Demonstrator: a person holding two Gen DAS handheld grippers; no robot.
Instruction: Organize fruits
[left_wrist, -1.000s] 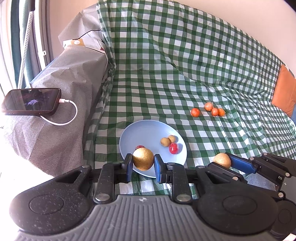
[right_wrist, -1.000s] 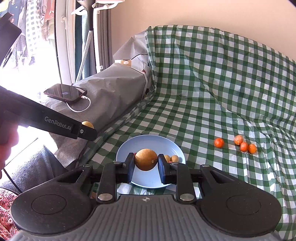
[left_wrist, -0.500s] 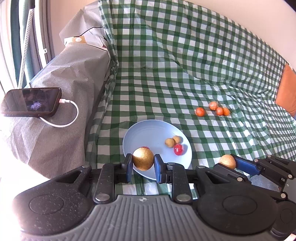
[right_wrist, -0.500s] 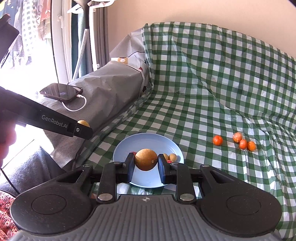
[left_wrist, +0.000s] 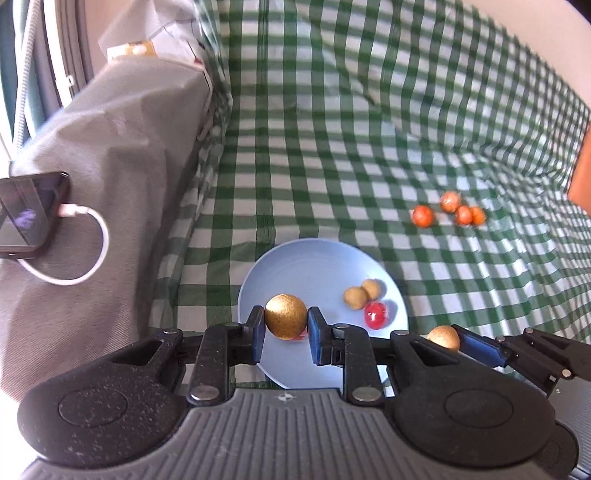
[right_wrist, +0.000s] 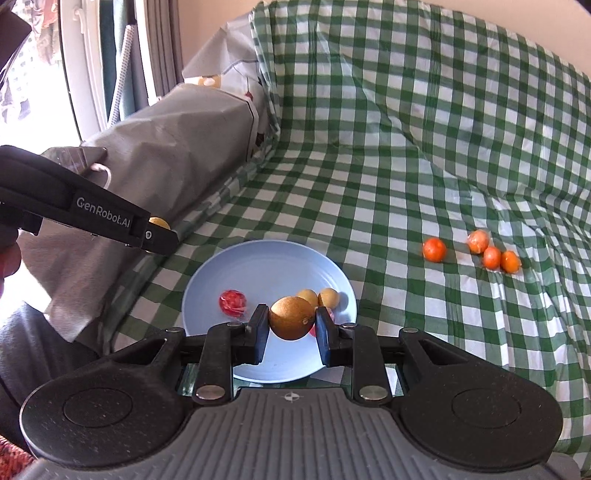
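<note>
Left gripper (left_wrist: 286, 328): your two jaws squeeze a round golden fruit (left_wrist: 286, 316) between them. You hold it over the near part of the blue plate (left_wrist: 295, 266).

Right gripper (right_wrist: 291, 334): your jaws squeeze a round brown fruit (right_wrist: 291, 318) the same way. You hold it over the near side of the same plate.

Each other: from the left camera you see your right gripper low on the right with its fruit. From the right camera you see your left gripper come in from the left, with writing on its side.

Plate: it sits on the green checked cloth (right_wrist: 406, 166). In it lie two small tan fruits (left_wrist: 361, 294) that touch, and a red fruit (left_wrist: 376, 315) just beside them. The right camera shows one more red fruit (right_wrist: 232, 302) on the left side of the plate.

Orange fruits (right_wrist: 476, 253): four small ones lie on the cloth, well apart from the plate. Three bunch up and one sits a little to the left.

Phone (left_wrist: 29, 216): it rests on the grey cover (left_wrist: 122, 166) to your left, with a white cable (left_wrist: 85, 251) plugged in.
</note>
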